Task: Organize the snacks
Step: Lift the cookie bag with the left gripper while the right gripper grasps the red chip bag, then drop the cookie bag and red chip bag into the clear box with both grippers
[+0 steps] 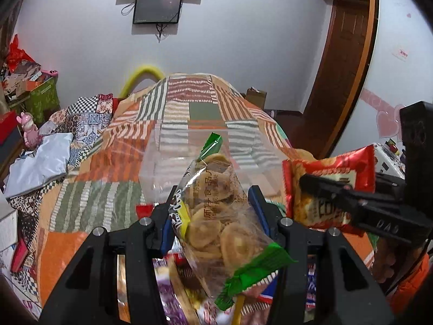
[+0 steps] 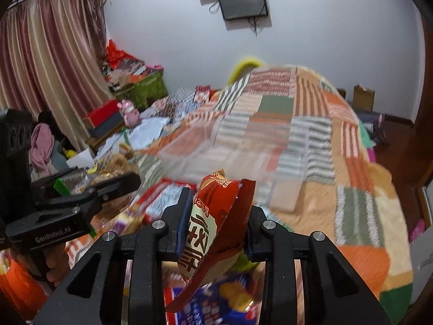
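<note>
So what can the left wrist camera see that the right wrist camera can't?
Only the left wrist view shows the brown wooden door and the pink heart stickers on the wall beside it.

Only the right wrist view shows the striped curtain and a blue snack packet lying below the gripper.

Both show the patchwork blanket, the clear plastic box, the wall screen, the left gripper shut on the green-ended biscuit bag, and the right gripper shut on the red snack packet.

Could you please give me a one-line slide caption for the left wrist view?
Left hand-held gripper grips a clear bag of round biscuits before a clear box on the patchwork bedspread.
</note>
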### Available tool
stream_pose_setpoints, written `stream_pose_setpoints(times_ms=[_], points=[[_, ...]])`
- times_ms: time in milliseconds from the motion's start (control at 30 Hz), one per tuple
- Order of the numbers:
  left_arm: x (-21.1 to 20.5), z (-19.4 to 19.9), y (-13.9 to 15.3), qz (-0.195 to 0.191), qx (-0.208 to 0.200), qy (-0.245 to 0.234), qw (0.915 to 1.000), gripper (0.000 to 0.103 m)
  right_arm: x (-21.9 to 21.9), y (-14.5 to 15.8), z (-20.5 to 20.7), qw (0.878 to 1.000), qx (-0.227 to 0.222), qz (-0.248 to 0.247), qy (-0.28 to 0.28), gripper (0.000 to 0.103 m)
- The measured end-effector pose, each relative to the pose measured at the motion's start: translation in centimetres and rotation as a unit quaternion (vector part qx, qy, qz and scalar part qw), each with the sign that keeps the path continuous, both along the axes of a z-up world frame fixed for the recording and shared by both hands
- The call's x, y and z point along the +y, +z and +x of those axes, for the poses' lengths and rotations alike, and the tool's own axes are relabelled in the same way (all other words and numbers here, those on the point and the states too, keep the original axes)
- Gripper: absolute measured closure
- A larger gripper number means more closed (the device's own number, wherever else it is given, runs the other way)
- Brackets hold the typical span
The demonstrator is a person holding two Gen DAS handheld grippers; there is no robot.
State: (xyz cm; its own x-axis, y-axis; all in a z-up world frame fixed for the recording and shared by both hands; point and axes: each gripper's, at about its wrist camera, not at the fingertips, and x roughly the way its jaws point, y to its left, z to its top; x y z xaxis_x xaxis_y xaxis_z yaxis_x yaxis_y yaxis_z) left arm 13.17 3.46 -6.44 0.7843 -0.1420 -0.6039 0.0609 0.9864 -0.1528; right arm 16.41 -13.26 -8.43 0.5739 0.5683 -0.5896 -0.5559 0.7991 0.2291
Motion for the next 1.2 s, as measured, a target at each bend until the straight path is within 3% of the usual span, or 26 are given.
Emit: stream_pose_setpoints(times_ms=[233,500,1200], points=[[1.3,3.1,1.6,-0.008,-0.008,0.010,0.9999,0.054,-0.2,1.5,2.6,1.000,-0.021,0.006,-0.019,0.074],[2.2,7.9,2.1,-0.003,-0.002,0.016,0.9999,0.054,0.0,1.2,6.1,0.999,-0.019,0.005,-0.033,0.074],[2.3,19.2,-5.1,-0.003,0.122,-0.009,0.9925,0.054,2.4,-4.3,13.5,0.997,0.039,-0.051,-0.031,0.074]])
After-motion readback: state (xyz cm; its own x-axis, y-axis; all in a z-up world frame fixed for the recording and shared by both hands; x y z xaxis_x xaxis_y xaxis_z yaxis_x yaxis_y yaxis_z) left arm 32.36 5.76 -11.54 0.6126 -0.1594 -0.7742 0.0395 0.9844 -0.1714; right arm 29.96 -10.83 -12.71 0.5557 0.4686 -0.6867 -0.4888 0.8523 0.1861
